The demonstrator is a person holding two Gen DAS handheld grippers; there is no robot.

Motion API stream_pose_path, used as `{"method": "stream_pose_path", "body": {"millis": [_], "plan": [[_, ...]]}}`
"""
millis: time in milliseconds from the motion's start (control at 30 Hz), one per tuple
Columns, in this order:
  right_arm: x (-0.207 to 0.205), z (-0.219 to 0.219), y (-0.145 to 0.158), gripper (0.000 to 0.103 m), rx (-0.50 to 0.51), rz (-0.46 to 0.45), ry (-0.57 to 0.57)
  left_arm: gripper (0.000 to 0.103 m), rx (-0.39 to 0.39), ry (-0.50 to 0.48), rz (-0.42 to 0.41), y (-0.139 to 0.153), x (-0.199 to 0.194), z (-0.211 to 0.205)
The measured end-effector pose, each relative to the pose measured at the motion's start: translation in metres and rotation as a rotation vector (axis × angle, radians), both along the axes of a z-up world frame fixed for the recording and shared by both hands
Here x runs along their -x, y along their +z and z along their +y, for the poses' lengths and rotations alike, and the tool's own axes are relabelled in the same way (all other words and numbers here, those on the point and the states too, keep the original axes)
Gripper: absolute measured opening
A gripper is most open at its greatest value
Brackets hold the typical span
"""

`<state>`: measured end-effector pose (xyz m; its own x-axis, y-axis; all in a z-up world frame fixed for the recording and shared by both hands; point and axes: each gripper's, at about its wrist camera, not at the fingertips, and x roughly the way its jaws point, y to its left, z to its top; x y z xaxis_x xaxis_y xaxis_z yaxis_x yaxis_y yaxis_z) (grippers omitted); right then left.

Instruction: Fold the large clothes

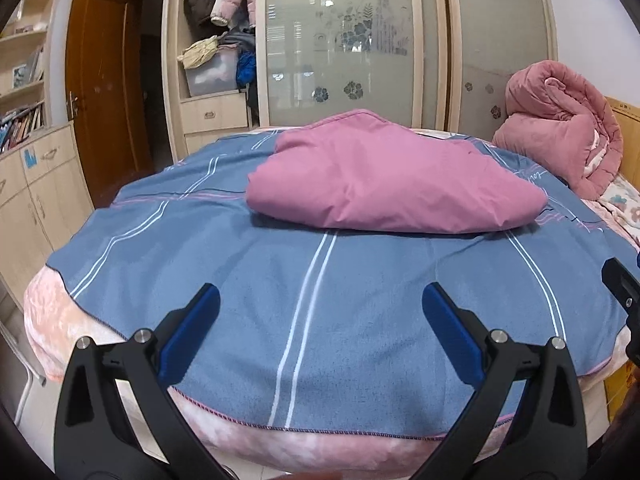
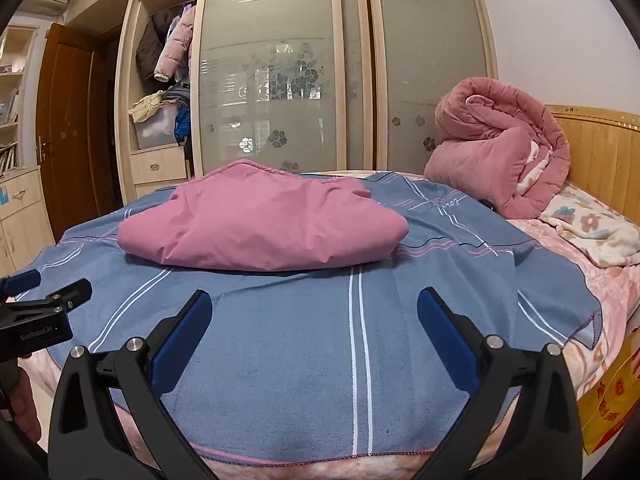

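A pink garment (image 1: 384, 184) lies folded in a thick bundle on a blue striped cloth (image 1: 320, 288) that covers the bed. It also shows in the right wrist view (image 2: 264, 228), left of centre on the same blue cloth (image 2: 360, 340). My left gripper (image 1: 320, 304) is open and empty, above the cloth's near part, well short of the garment. My right gripper (image 2: 316, 308) is open and empty, likewise short of the garment. The left gripper's body (image 2: 40, 312) shows at the left edge of the right wrist view.
A rolled pink quilt (image 2: 500, 152) sits at the bed's head by the wooden headboard (image 2: 600, 152), with a floral blanket (image 2: 592, 232) beside it. A wardrobe with frosted doors (image 2: 288, 80) stands behind the bed. A wooden door (image 1: 104, 112) and shelves (image 1: 24, 80) are at left.
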<state>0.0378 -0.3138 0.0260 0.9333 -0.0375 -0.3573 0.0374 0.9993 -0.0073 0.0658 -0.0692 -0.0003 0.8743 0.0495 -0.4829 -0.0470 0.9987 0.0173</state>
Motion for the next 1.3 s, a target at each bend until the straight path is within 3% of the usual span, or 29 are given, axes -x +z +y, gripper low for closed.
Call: {"method": "stream_pose_path", "body": {"millis": [167,433,700,1300], "plan": [[0.0,0.002,0.0,0.102,0.011,0.002,0.009,0.101,-0.019,-0.005,-0.036,0.003,0.005,-0.003],[-0.002,0.004,0.001,0.102,0.021,0.003,0.021,0.101,-0.053,-0.063,-0.018,-0.002,0.007,-0.015],[-0.003,0.008,-0.001,0.102,0.027,0.006,0.028,0.101,-0.001,-0.033,0.002,-0.005,0.004,-0.005],[-0.002,0.01,-0.001,0.102,0.03,0.003,0.029,0.101,-0.012,-0.056,-0.002,-0.003,0.007,-0.005]]}}
